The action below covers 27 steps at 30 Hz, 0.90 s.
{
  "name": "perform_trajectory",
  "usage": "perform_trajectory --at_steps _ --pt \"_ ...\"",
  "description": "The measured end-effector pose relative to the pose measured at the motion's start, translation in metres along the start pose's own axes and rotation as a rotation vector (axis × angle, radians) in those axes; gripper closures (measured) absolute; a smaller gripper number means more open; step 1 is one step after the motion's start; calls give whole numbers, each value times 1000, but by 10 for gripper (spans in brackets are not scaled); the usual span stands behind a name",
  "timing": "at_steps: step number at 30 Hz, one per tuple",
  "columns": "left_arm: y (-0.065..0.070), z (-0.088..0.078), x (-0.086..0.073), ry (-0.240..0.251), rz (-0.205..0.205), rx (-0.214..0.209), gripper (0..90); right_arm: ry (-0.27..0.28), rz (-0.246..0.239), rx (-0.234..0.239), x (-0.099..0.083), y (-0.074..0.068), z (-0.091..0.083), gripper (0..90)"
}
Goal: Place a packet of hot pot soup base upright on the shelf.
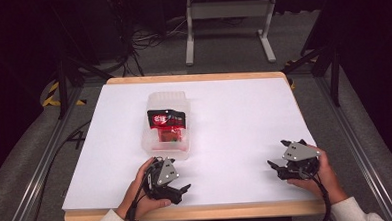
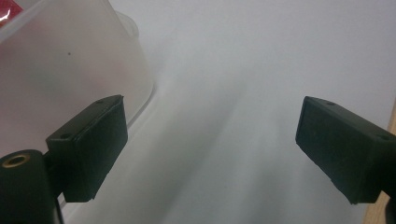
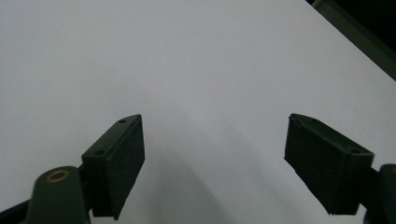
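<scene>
A clear plastic container (image 1: pixel 167 124) stands left of the middle of the white table (image 1: pixel 244 113), holding a red and black snack packet (image 1: pixel 166 121). My left gripper (image 1: pixel 179 175) rests just in front of the container, held in a hand near the table's front edge. It is open with nothing between its fingers. In the left gripper view, the left gripper (image 2: pixel 210 144) has the container's frosted wall (image 2: pixel 70 60) right beside its left finger (image 2: pixel 91 147). My right gripper (image 1: pixel 277 154) sits at the front right, open and empty. In the right gripper view, the right gripper (image 3: pixel 212 163) spans bare white table.
The table's wooden front edge (image 1: pixel 198 212) runs just below both hands. Beyond the far edge, a white metal stand (image 1: pixel 227 19) and cables (image 1: pixel 141 40) sit on the grey floor. Dark metal rails (image 1: pixel 41 162) flank the table on both sides.
</scene>
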<state>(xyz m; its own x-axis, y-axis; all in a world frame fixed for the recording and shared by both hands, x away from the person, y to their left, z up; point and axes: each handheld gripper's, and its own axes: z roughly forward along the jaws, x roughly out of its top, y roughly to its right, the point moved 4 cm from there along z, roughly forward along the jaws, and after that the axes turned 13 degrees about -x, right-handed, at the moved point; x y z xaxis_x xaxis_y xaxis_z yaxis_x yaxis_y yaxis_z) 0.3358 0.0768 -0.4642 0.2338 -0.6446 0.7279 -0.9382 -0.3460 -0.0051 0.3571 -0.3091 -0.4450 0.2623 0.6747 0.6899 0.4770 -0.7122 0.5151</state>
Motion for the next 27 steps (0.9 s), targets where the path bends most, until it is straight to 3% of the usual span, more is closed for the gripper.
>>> perform_trajectory --at_steps 15,17,19,27 --pt "-3 0 -8 -19 -15 -15 89 -24 114 -24 -43 5 -22 182" --pt "-2 -1 -11 -18 -22 -22 89 -32 168 -18 -51 6 -25 176" --pt "-2 -2 -13 -27 -18 -23 88 -37 185 -25 -56 6 -28 165" --pt "-1 -1 -14 -22 -22 -32 87 -26 229 -35 -62 4 -36 156"
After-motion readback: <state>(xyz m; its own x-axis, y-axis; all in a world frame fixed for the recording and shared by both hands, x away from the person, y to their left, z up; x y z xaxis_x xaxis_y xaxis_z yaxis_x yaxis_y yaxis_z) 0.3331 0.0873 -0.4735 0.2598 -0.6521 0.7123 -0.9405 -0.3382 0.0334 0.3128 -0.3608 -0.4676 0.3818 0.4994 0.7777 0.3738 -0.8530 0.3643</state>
